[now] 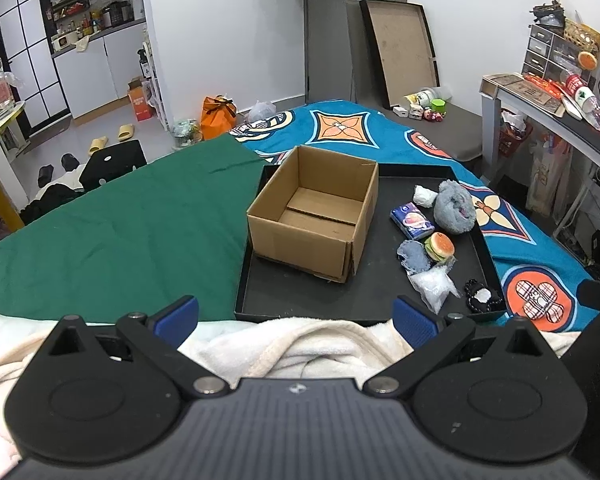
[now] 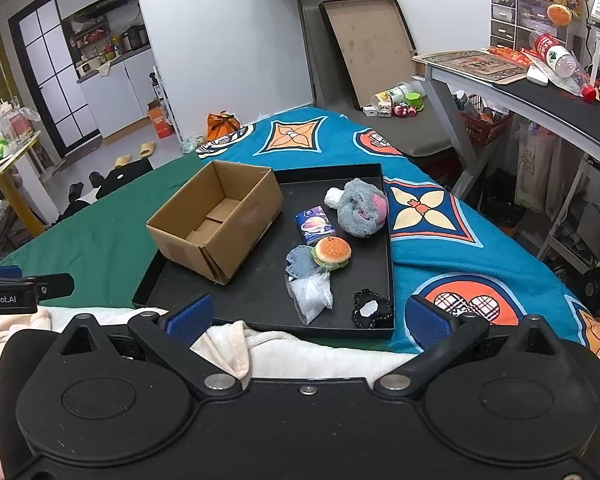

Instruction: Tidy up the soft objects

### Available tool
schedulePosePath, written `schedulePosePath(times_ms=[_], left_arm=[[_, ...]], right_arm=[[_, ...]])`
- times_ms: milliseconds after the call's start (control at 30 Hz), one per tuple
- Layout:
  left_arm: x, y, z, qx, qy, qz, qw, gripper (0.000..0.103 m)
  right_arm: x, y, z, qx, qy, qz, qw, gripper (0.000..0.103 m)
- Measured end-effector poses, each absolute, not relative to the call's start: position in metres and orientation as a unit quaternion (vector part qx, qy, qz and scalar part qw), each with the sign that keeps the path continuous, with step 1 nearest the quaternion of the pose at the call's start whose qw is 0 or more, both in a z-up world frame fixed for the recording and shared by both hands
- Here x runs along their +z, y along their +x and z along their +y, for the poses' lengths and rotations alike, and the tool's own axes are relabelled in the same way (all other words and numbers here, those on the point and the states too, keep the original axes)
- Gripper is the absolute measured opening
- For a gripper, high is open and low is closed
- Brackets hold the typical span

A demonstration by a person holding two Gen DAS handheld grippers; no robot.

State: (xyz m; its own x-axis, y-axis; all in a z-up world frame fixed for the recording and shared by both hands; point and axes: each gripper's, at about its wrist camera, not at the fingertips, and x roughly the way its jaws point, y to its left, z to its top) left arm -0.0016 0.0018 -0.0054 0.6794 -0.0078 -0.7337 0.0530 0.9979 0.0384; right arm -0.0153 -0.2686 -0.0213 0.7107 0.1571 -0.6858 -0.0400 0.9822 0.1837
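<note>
An empty open cardboard box point(image 1: 314, 216) point(image 2: 216, 222) stands on the left of a black tray point(image 1: 300, 300) point(image 2: 256, 304). To its right on the tray lie a grey plush toy point(image 1: 456, 207) point(image 2: 362, 207), a blue tissue pack point(image 1: 413, 220) point(image 2: 315, 224), a burger toy point(image 1: 440, 246) point(image 2: 332, 254), a blue-grey cloth point(image 1: 414, 259) point(image 2: 300, 260), a clear plastic bag point(image 1: 434, 286) point(image 2: 312, 292), a white wad point(image 1: 425, 196) point(image 2: 334, 198) and a black-and-white soft piece point(image 1: 482, 296) point(image 2: 372, 308). My left gripper point(image 1: 296, 316) and right gripper point(image 2: 308, 316) are open and empty, near the tray's front edge.
The tray lies on a bed with a green sheet point(image 1: 120, 220) and a blue patterned blanket point(image 2: 480, 248). A white fleece blanket point(image 1: 300, 344) is under the grippers. A desk point(image 2: 540, 92) stands to the right, a leaning tray point(image 1: 400, 48) against the back wall.
</note>
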Motion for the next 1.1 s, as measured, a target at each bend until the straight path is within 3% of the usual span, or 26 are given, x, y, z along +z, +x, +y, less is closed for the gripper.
schedulePosePath(times_ms=[1100], left_arm=[[-0.022, 0.082, 0.024, 0.01, 0.036, 0.409, 0.912, 0.101]], right_arm=[[-0.048, 0.064, -0.276, 0.025, 0.115, 0.404, 0.907, 0.103]])
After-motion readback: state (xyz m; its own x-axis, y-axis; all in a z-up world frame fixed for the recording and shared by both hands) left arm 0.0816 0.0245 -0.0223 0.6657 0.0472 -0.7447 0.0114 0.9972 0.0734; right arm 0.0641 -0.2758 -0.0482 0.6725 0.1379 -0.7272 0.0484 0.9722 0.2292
